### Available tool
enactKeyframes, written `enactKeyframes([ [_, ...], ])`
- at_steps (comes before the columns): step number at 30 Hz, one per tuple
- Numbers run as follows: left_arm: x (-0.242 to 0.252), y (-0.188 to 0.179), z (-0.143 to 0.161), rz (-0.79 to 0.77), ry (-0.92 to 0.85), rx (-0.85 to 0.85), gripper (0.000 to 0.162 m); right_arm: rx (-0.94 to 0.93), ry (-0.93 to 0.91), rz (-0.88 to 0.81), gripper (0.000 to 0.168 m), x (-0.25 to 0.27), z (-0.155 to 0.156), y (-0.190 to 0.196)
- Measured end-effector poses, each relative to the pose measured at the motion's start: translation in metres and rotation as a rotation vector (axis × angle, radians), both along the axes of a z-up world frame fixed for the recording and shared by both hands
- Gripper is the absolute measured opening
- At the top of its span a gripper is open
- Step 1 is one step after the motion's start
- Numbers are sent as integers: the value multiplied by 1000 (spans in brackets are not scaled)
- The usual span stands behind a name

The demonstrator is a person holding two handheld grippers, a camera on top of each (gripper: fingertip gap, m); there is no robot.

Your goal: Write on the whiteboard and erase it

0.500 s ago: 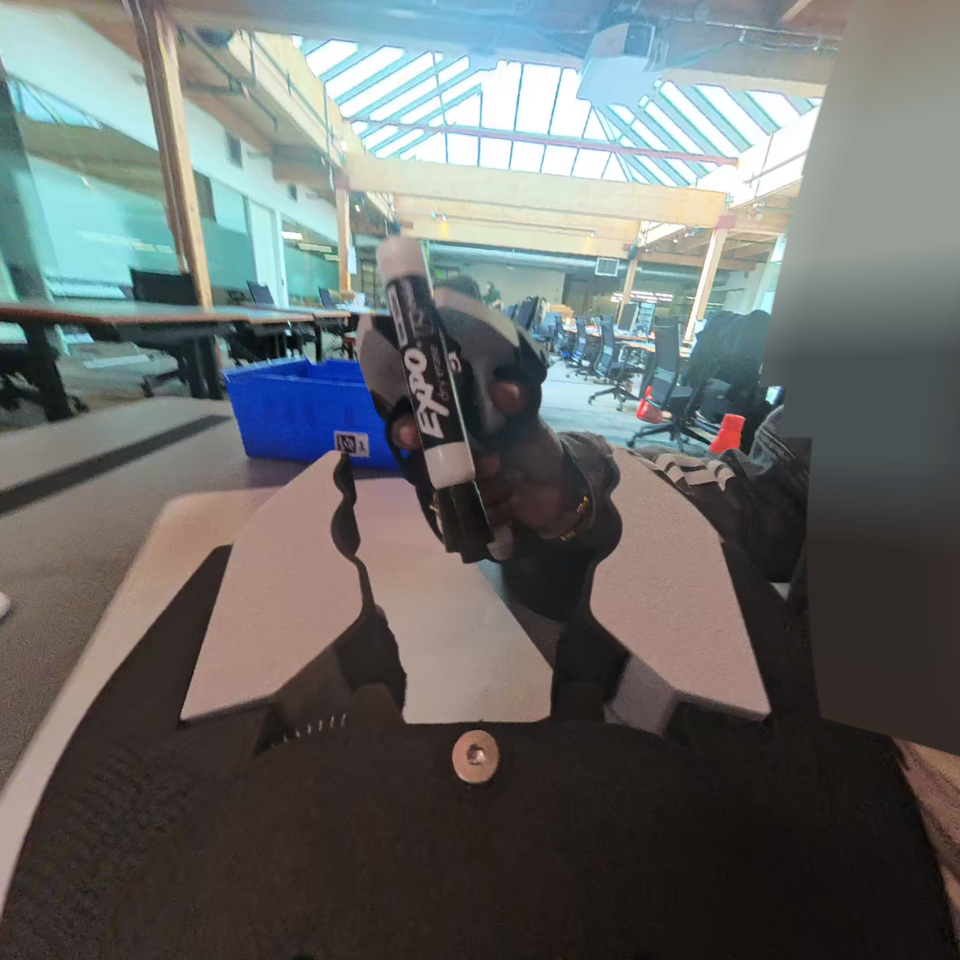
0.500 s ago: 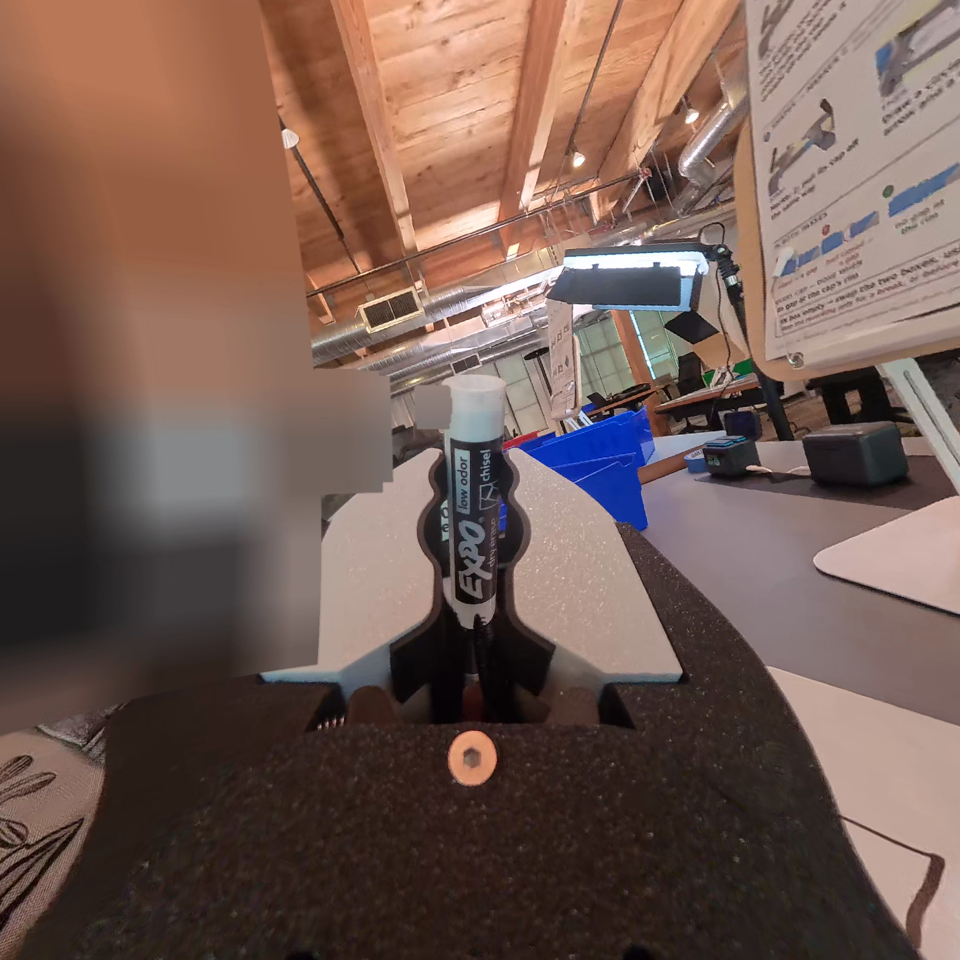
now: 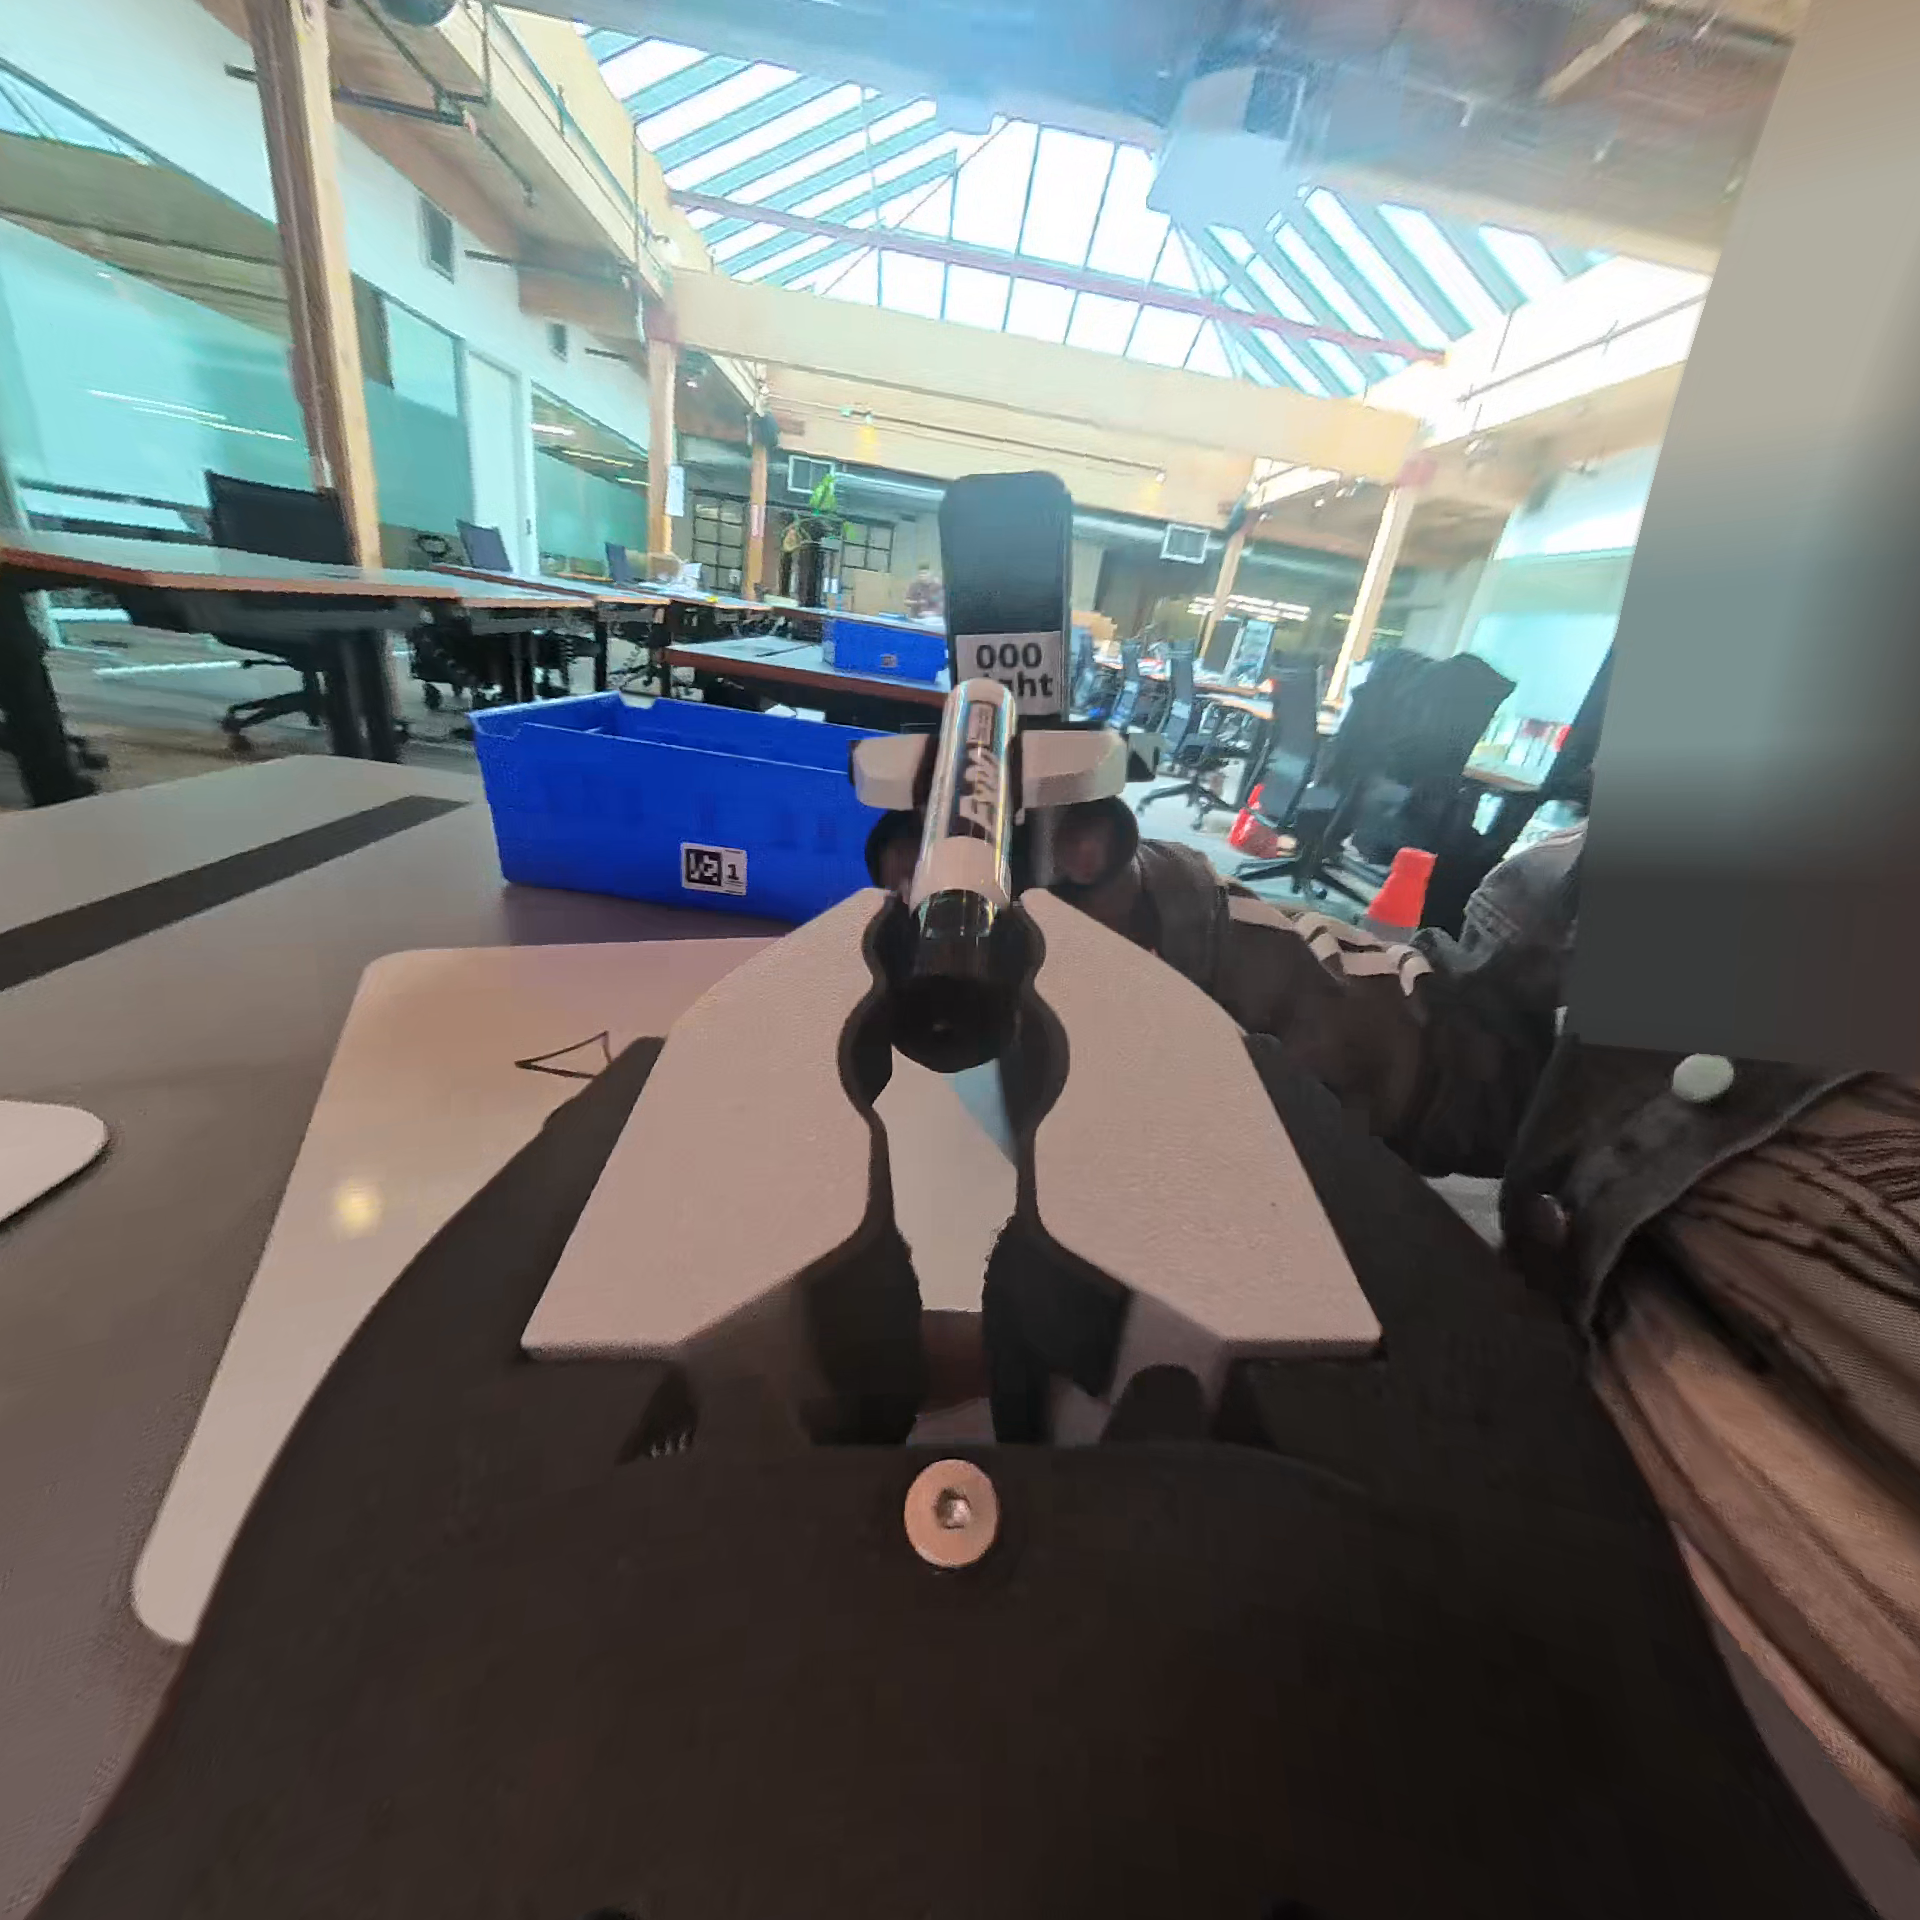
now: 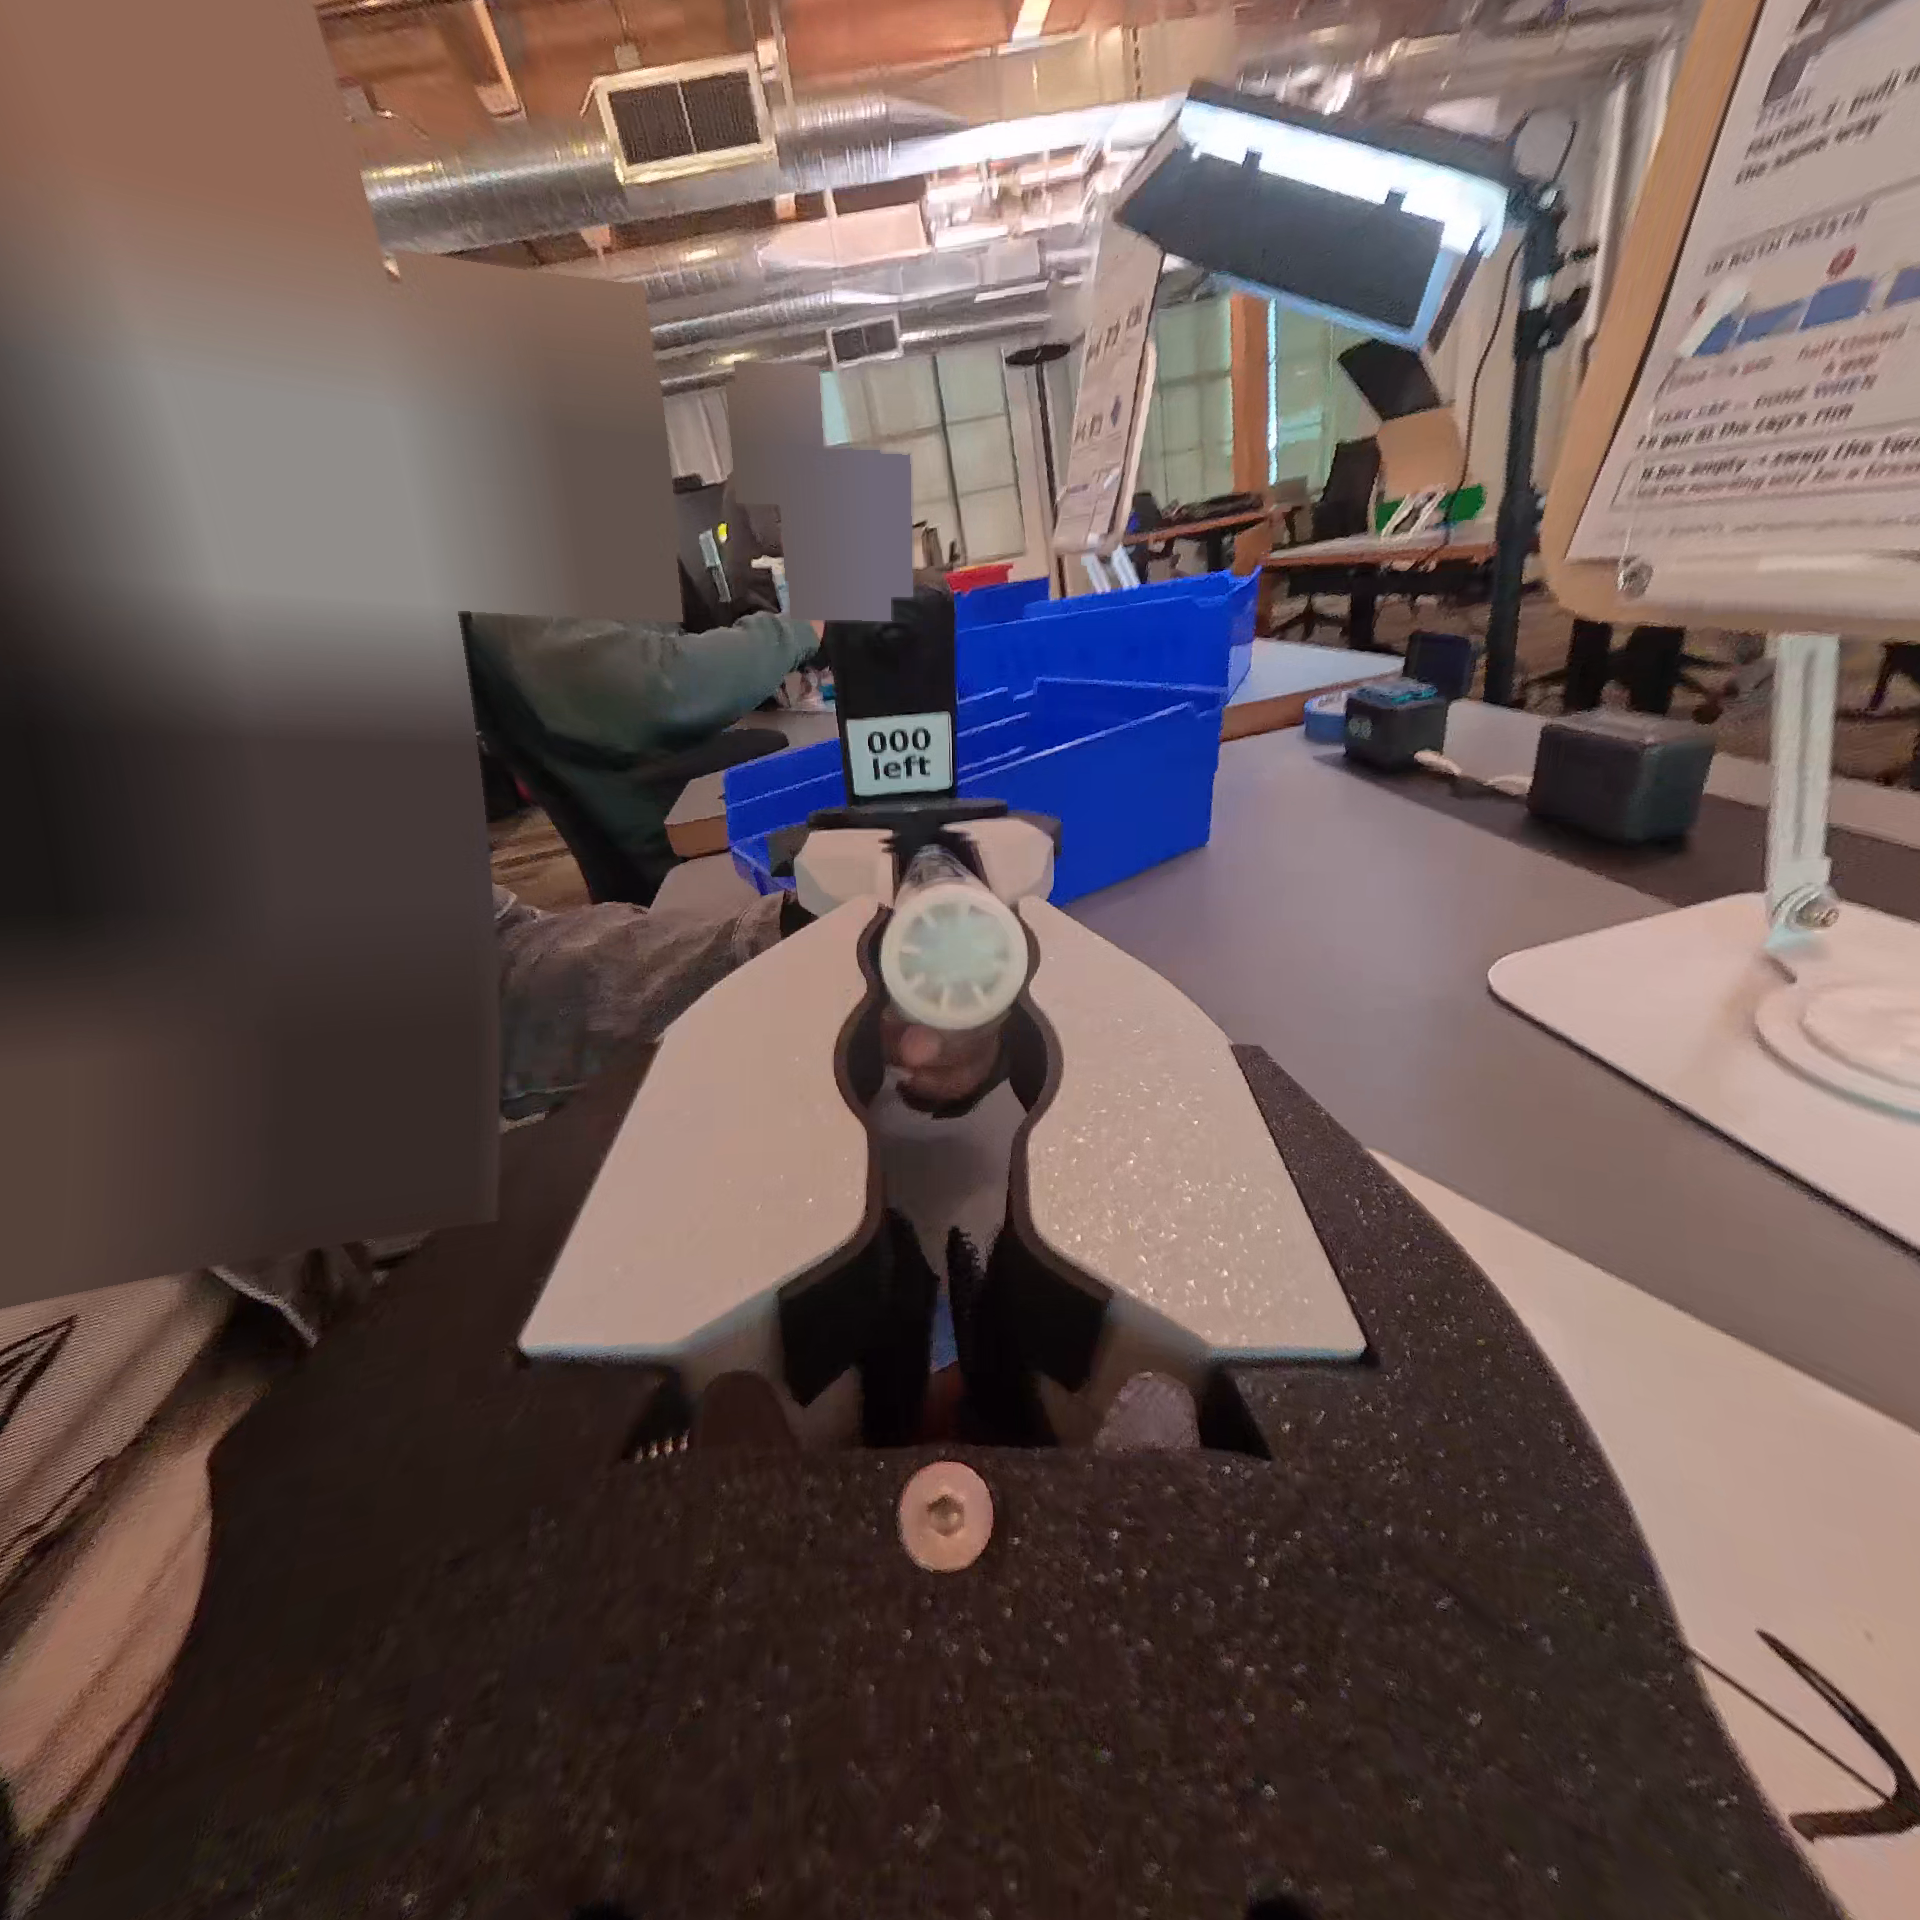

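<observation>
Blue bin (image 3: pixel 665 800) behind held marker (image 3: pixel 961 821)

Two matching hand-held grippers, pale grey on black

Each gripper, left (image 3: pixel 954 997) and right (image 4: pixel 951 997), has flat, speckled grey fingers (image 3: pixel 748 1164) with wavy inner edges, a rough black body and one silver screw (image 3: pixel 951 1536); the person wears a dark striped sleeve (image 3: pixel 1299 966).

Two close wrist cameras faced each other across the marker (image 3: pixel 961 894), each looking level along its own fingers; both views shared the marker and whiteboard (image 3: pixel 436 1122) beneath
</observation>
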State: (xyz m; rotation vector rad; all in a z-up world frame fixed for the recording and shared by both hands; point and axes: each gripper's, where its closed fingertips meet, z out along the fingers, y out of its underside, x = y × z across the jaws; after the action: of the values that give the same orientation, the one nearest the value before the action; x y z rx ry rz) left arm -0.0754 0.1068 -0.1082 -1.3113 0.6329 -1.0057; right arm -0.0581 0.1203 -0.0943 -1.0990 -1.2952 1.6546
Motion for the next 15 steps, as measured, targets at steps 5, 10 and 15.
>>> enactKeyframes([
  [5,3,-1,0,1,-3,19,26,-13,3,8,20,0,0,-1],
  [10,10,-4,-13,5,146,58,21,-16,14,33,20,1,2,-6],
  [15,7,-8,-10,-26,158,53,19,12,-33,68,21,1,-5,-10],
])
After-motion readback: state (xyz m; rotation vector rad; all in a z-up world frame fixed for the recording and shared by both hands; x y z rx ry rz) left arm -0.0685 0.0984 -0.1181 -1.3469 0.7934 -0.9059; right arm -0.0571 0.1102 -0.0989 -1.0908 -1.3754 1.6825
